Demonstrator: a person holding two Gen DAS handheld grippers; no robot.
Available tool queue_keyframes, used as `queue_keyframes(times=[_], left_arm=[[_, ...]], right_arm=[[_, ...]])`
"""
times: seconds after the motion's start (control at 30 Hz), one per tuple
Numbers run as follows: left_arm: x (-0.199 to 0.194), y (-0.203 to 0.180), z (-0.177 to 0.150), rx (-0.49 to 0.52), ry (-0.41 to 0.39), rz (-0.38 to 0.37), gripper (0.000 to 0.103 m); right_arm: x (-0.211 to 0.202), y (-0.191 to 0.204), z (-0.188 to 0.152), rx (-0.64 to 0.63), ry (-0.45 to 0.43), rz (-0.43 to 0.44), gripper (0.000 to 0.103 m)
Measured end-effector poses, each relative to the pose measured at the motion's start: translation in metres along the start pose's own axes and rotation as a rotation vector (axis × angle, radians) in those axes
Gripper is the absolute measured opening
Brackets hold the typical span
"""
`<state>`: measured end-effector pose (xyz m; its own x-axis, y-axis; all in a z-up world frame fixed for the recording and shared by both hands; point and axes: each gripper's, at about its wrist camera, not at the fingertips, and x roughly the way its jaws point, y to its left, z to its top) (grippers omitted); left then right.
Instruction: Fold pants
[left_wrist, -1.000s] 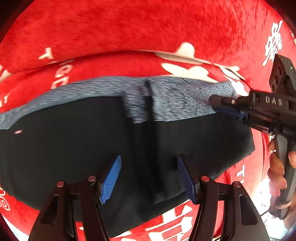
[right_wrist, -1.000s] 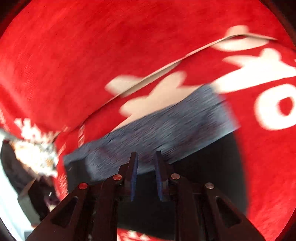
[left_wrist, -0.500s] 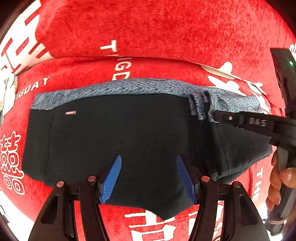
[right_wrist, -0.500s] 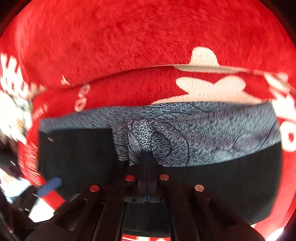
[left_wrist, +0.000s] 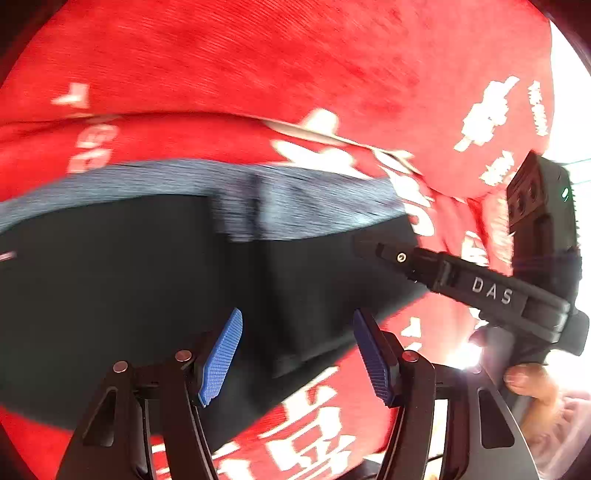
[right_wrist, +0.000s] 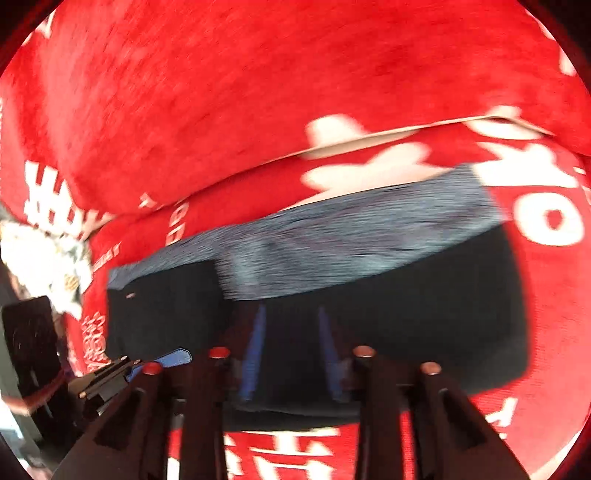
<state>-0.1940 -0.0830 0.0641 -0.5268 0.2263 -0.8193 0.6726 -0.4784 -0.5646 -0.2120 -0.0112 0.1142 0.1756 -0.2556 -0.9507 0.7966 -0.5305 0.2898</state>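
Lying flat on the red cloth (left_wrist: 258, 62) are the black pants (left_wrist: 110, 295), folded over, their grey heathered waistband (left_wrist: 295, 206) along the far edge, toward the cloth's long fold. I take the pants as my landmark. Above their near edge hangs my left gripper (left_wrist: 295, 354); its blue pads (left_wrist: 221, 358) stand well apart with nothing between them, only dark fabric and a strip of white-lettered cloth showing below. At the pants' right end, seen from the left wrist, my right gripper (right_wrist: 291, 354) points down over the black fabric just short of the waistband. Its jaws have just been opening and now stand parted, no fabric between them. A hand (left_wrist: 528, 384) holds its handle beyond the pants' right edge. Both views are blurred, so finer creases I cannot make out.
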Motion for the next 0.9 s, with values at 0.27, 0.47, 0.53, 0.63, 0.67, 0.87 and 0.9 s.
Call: queue_keyframes(times=[0.27, 0.47, 0.53, 0.63, 0.67, 0.87, 0.9], left_arm=[[0.020, -0.007, 0.004, 0.000, 0.044, -0.108, 0.064], [0.026, -0.001, 0.008, -0.035, 0.079, -0.069, 0.064], [0.023, 0.001, 0.003, -0.044, 0.086, -0.077, 0.064], [0.022, -0.005, 0.003, -0.020, 0.082, -0.101, 0.064], [0.022, -0.009, 0.004, -0.006, 0.080, -0.106, 0.064], [0.041, -0.018, 0.012, -0.011, 0.097, -0.072, 0.062], [0.042, -0.018, 0.013, -0.011, 0.090, -0.049, 0.044]], right_arm=[[0.008, -0.052, -0.019, 0.172, 0.021, 0.081, 0.046], [0.008, -0.054, -0.018, 0.191, 0.015, 0.120, 0.046], [0.009, -0.055, -0.020, 0.191, 0.017, 0.128, 0.046], [0.007, -0.062, -0.021, 0.202, 0.016, 0.139, 0.046], [0.008, -0.062, -0.021, 0.206, 0.015, 0.141, 0.046], [0.007, -0.067, -0.023, 0.225, 0.008, 0.172, 0.046], [0.007, -0.068, -0.023, 0.230, 0.010, 0.177, 0.046]])
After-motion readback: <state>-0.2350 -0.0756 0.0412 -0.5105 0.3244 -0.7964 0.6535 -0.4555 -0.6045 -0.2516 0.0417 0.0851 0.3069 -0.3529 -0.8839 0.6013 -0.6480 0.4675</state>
